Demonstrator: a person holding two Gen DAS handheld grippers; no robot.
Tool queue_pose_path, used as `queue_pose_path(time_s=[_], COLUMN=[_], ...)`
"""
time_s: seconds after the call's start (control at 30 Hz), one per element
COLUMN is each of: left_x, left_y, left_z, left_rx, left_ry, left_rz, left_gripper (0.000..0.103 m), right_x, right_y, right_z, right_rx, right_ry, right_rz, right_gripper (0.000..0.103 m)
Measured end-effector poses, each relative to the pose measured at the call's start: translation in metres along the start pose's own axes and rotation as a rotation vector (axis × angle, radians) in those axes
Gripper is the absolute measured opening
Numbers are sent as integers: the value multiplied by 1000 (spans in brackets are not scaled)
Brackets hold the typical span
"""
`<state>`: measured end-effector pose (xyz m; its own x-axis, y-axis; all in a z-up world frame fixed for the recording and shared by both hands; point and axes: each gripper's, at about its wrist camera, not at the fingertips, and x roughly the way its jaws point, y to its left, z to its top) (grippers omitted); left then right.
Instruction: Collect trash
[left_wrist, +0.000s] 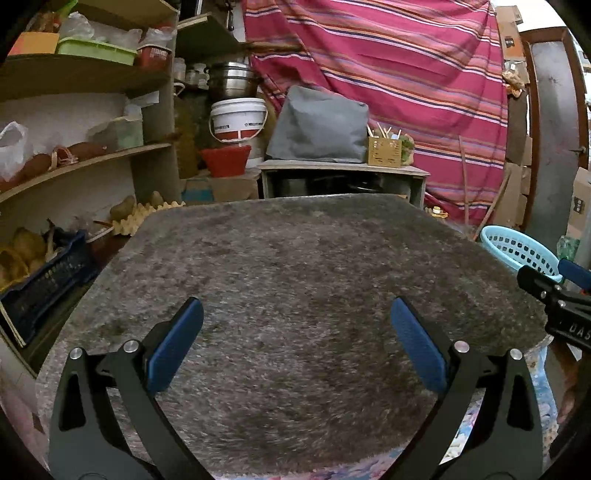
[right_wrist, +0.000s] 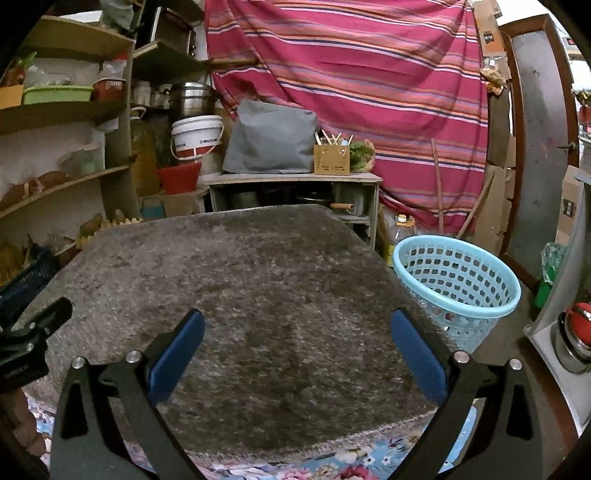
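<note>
This is a household storeroom or pantry, crowded and plain. Wooden shelves (left_wrist: 85, 162) line the left wall, holding a green tray (left_wrist: 96, 50), plastic bags, and what look like tubers, though they are blurred. Steel pots (left_wrist: 232, 79) sit stacked above a white bucket (left_wrist: 239, 119) and a red tub (left_wrist: 226, 159). A striped cloth (right_wrist: 354, 81) hangs as a backdrop, cardboard boxes (right_wrist: 495, 206) lean by a door (right_wrist: 540, 140), and a blue basket (right_wrist: 456, 288) stands on the floor beside a table under a shaggy grey mat (right_wrist: 229, 280).
</note>
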<state>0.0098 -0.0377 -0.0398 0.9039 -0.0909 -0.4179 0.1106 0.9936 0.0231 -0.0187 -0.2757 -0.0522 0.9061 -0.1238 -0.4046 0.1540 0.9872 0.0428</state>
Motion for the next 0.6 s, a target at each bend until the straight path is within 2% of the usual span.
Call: queue_pose_path(time_s=[0.6], left_x=[-7], left_y=[3], left_z=[-1], left_rx=[-3], left_ry=[-49], left_rz=[36], left_gripper=[98], right_x=[-1], right_y=[6], right_z=[-1], right_rx=[-22], right_ry=[-10], right_rz=[-7], right_gripper=[99])
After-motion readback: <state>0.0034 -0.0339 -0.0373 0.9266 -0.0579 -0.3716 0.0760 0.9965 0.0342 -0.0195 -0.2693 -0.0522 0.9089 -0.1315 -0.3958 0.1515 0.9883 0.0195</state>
